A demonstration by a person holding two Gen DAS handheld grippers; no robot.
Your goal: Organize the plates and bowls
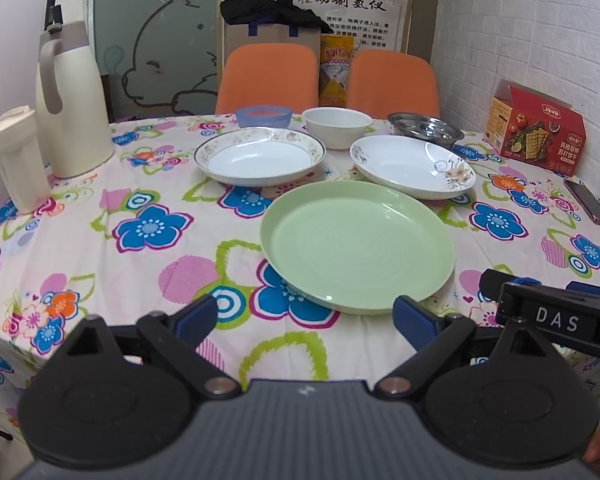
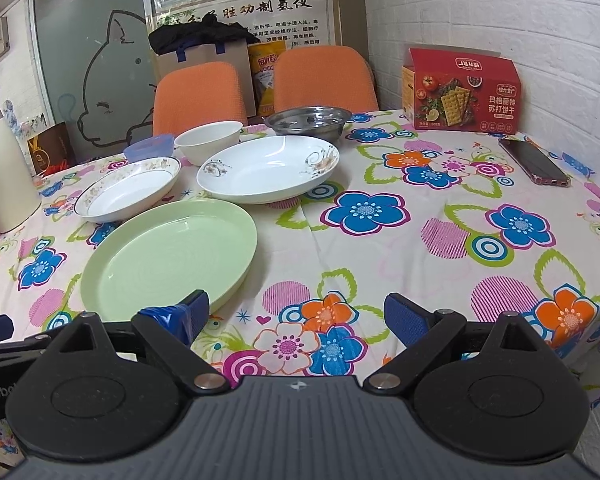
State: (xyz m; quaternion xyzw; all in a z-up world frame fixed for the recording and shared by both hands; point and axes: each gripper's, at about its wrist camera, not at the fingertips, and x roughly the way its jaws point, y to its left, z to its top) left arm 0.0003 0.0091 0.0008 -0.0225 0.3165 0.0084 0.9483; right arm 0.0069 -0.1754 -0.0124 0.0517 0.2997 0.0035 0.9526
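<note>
Green plate [image 1: 358,248] lies flat on the bench, just ahead of the left tool [image 1: 306,316], whose jaws gape wide and empty. The right tool [image 2: 296,316], equally open, has it off to its left.

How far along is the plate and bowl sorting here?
Nothing looks done: the green plate, two white plates, white bowl, blue bowl and steel dish lie unstacked. Nothing is in hand; left gripper and right gripper are open and empty. All stacking remains.
</note>
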